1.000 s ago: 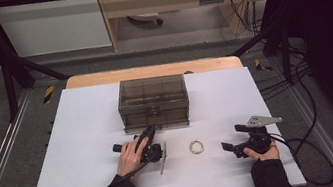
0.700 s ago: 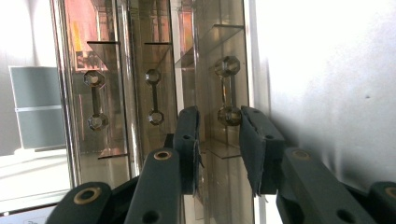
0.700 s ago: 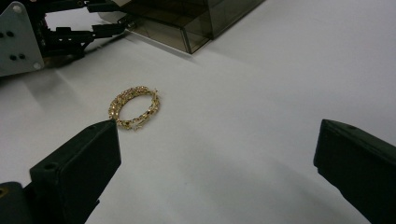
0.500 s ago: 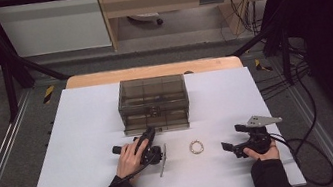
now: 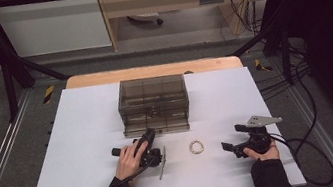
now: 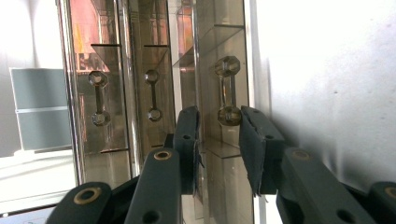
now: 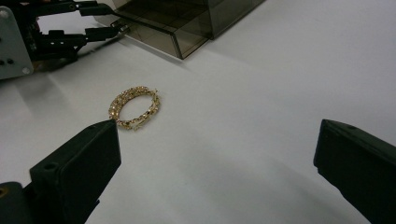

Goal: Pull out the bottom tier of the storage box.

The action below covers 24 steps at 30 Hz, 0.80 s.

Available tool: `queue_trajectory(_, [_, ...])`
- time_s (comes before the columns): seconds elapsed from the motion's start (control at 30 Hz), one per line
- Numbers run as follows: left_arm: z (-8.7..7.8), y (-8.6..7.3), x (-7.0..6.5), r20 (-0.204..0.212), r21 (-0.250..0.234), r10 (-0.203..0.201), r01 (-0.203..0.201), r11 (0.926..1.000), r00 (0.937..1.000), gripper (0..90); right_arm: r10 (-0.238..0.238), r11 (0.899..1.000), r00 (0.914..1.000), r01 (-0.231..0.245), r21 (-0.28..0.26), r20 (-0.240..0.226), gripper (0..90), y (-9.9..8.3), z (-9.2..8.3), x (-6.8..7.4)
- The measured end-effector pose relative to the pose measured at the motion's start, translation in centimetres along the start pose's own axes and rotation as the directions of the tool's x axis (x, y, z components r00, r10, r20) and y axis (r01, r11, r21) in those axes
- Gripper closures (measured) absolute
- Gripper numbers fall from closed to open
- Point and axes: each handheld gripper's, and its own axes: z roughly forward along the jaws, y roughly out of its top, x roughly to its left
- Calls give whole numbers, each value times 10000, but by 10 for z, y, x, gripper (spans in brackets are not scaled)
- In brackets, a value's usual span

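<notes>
A smoky see-through drawer box stands mid-table. My left gripper lies on its side at the box's lowest drawer, which sticks out a little. In the left gripper view the lower knob of that drawer's handle sits between the fingertips. A gap shows on the left side, so the jaws stand narrowly open. A gold hoop lies flat on the white table. My right gripper rests to its right, jaws wide open toward the hoop, which is just off the left jaw's tip.
The white table top has free room left of the box and along the front. A wooden strip runs behind it, with dark frame bars and cables at the sides. The right gripper's cable loops off the table's right edge.
</notes>
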Motion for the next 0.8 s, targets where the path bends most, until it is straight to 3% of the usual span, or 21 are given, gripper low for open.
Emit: queue_trajectory(0.8, [-10, 3, -3, 53, -111, -46, 46, 9999, 10000, 686, 0, 10000, 10000, 0, -11, -5, 11, 0, 0, 0])
